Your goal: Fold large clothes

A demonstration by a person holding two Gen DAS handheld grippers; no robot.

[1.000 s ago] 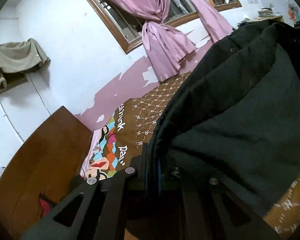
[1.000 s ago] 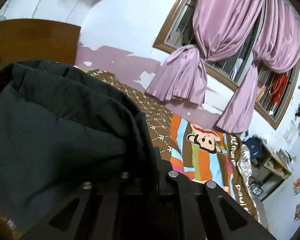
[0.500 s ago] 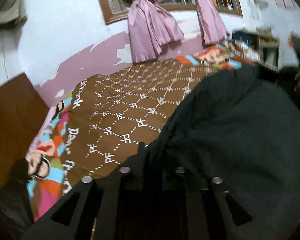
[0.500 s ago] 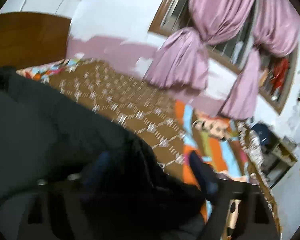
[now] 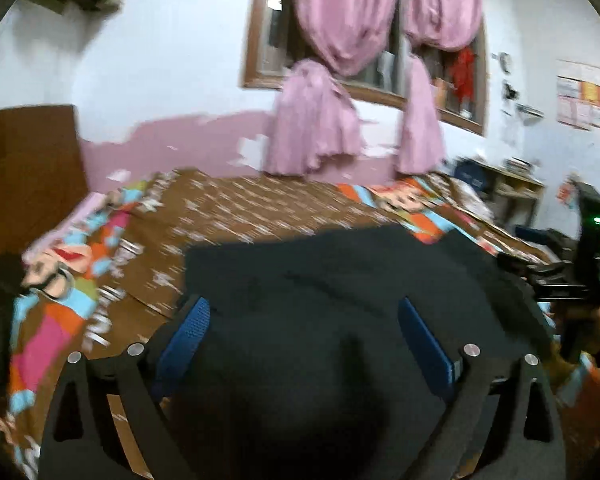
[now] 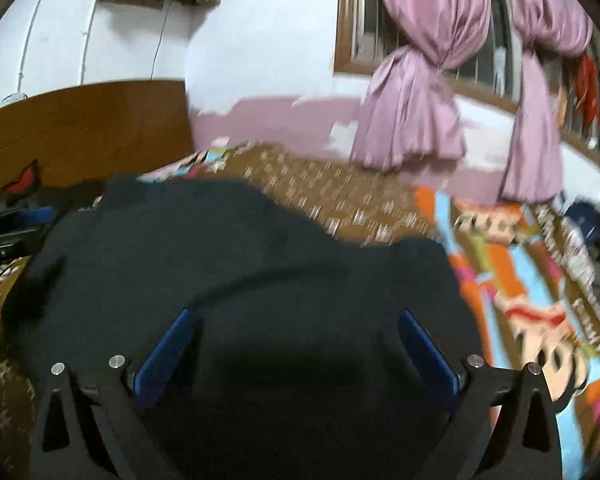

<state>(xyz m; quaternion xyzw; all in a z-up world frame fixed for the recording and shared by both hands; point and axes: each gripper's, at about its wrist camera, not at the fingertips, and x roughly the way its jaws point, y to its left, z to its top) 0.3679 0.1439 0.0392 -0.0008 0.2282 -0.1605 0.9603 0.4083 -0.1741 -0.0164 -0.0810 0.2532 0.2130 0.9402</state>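
Presently listed: one dark padded fabric garment (image 5: 340, 300) lay on the patterned brown bed cover (image 5: 240, 208); two grippers, left (image 5: 304, 344) and right (image 6: 296, 352), fingers opening wide, gripping nothing.

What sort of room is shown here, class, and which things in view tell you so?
Most likely a bedroom in a home. A bed with a patterned bedspread and a wooden headboard fills the view, pink curtains hang at a window, and a dark garment lies spread on the bed.
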